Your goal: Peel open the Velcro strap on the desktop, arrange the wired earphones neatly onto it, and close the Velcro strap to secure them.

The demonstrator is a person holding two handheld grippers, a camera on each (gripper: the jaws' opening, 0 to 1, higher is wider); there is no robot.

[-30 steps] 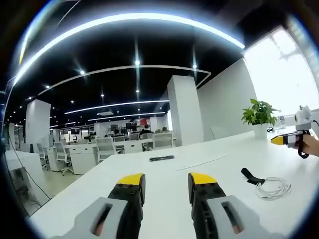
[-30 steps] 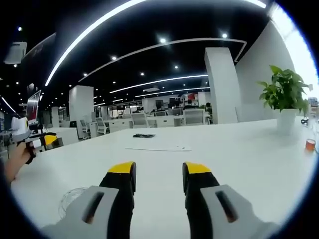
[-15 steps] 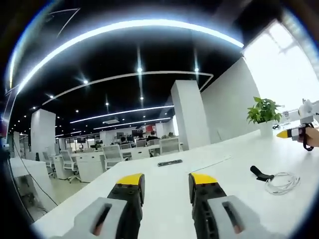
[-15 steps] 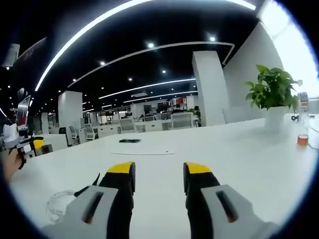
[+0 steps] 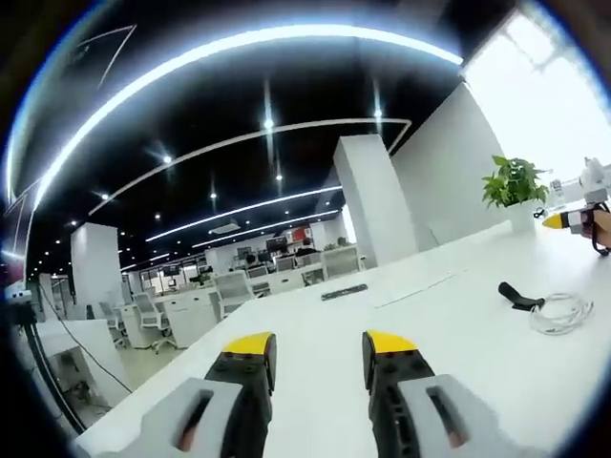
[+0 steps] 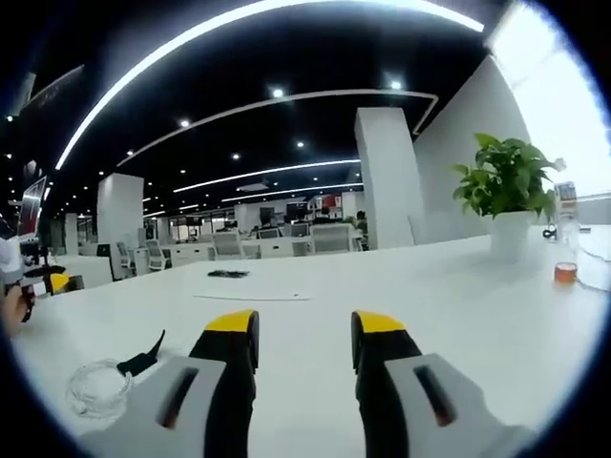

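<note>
The long white desktop looks smooth and faintly glossy. On it, the coiled white earphone cable looks like shiny plastic, the black Velcro strap matt cloth.

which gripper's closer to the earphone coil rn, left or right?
Too close to call. The earphone coil lies between them: the right gripper has it off to its left, the left gripper off to its right. Both are open and apart from it.

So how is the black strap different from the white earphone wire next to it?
The Velcro strap is black, short and flat; the earphones are white and thin. The strap lies as one straight strip, while the earphones sit in a loose round coil. Both lie together on the white desk, untouched by either gripper's fingers.
</note>
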